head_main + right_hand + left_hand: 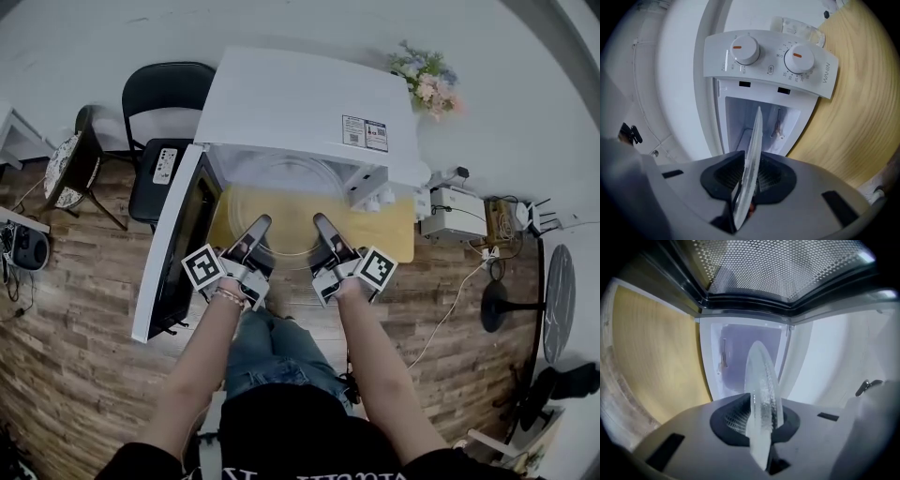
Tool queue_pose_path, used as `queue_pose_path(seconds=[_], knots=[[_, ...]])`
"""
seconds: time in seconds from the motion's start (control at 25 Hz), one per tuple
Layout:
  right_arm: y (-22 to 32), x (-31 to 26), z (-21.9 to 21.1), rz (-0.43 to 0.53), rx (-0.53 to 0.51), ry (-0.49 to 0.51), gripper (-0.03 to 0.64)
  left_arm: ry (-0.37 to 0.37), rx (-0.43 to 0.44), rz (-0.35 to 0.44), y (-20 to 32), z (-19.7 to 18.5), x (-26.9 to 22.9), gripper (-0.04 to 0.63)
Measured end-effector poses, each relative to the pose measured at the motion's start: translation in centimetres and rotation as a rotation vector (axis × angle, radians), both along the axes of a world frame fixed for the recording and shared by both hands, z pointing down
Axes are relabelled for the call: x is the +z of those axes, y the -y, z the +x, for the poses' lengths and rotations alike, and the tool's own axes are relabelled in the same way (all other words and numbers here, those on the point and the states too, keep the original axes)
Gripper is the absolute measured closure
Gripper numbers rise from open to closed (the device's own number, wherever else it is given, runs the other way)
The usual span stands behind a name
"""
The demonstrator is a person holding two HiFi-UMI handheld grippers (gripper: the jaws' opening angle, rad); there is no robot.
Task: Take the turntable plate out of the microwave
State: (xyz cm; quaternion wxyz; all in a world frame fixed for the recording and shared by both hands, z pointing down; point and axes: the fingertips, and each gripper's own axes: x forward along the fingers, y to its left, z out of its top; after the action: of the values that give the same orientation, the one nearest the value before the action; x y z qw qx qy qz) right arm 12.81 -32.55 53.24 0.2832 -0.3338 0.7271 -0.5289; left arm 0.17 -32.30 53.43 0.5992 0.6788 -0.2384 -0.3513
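Note:
The clear glass turntable plate [281, 202] sits half out of the white microwave [300, 108], over the wooden table [398, 234]. My left gripper [258, 225] is shut on the plate's near left rim, and my right gripper [322, 223] is shut on its near right rim. Seen edge-on, the plate [761, 394] stands between the left jaws in the left gripper view, with the microwave cavity [740, 357] behind it. The plate [751, 164] shows the same way in the right gripper view, below the control panel [771, 61] with two dials.
The microwave door [173, 248] hangs open to the left. A black chair [159, 141] stands at the left, flowers [427, 80] at the back right, and a white box [455, 211] with cables on the right. Wooden floor lies below.

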Motion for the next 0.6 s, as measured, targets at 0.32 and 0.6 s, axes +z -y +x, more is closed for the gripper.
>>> queue_pose_path(seconds=[0.32, 0.6], knots=[[-3.0, -2.2, 1.4, 0.037, -0.085, -0.008, 0.565, 0.005, 0.021, 0.041, -3.4, 1.7, -2.5, 0.558], [-5.7, -4.6, 2.1, 0.125, -0.164, -0.085, 0.552, 0.071, 0.027, 0.120, -6.6, 2.9, -4.9, 0.558]])
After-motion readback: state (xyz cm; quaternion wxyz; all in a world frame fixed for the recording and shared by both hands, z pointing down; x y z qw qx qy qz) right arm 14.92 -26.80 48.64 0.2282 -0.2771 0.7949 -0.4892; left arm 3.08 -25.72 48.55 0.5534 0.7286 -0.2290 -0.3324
